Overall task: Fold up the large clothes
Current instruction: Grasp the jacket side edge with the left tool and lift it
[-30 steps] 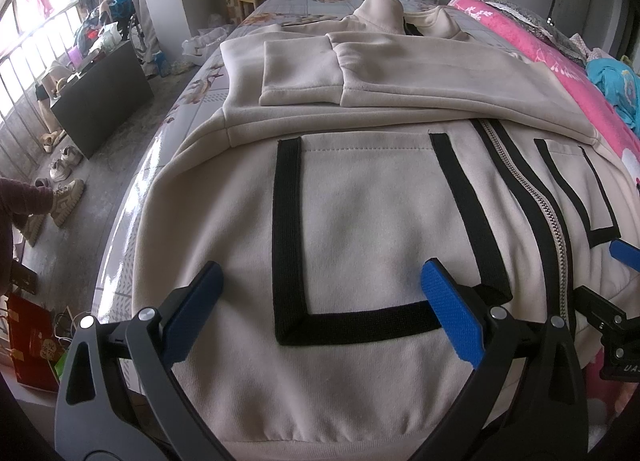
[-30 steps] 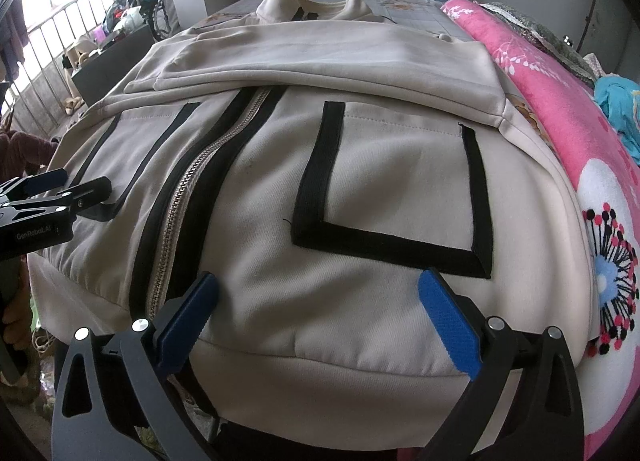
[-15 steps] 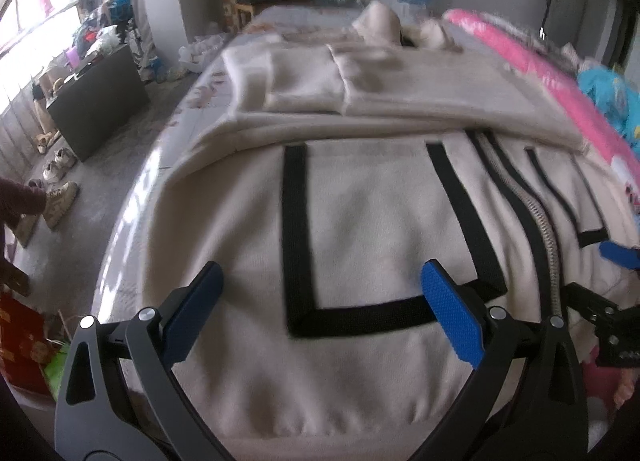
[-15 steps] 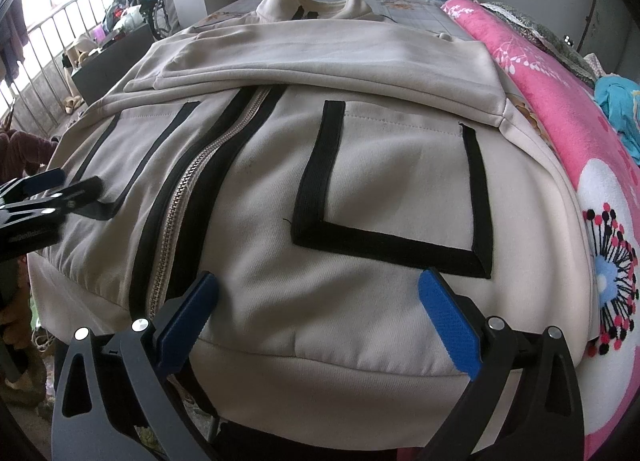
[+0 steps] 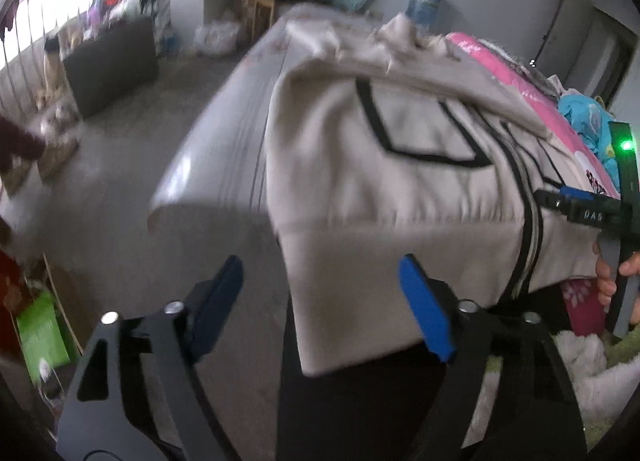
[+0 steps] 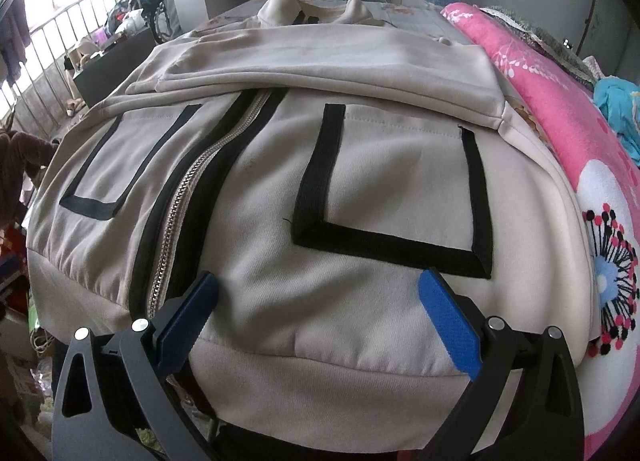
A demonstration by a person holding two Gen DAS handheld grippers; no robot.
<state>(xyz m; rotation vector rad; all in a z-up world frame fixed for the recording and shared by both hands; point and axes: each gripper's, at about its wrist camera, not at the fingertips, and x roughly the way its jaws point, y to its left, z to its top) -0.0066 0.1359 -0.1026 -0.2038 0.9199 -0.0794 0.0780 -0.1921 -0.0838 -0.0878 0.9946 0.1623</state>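
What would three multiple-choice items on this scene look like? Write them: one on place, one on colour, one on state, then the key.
1. In the right wrist view, the blanket lies:
A) right of the jacket
B) left of it
C) on top of it

2. The jacket's pocket trim is:
A) red
B) black
C) green

3. The right tool is:
A) shut on the jacket
B) shut on the blanket
C) open

Key:
1 A, the pink blanket runs along the jacket's right edge.
2 B, black bands outline both pockets.
3 C, its pads stand wide apart over the hem, pinching nothing.
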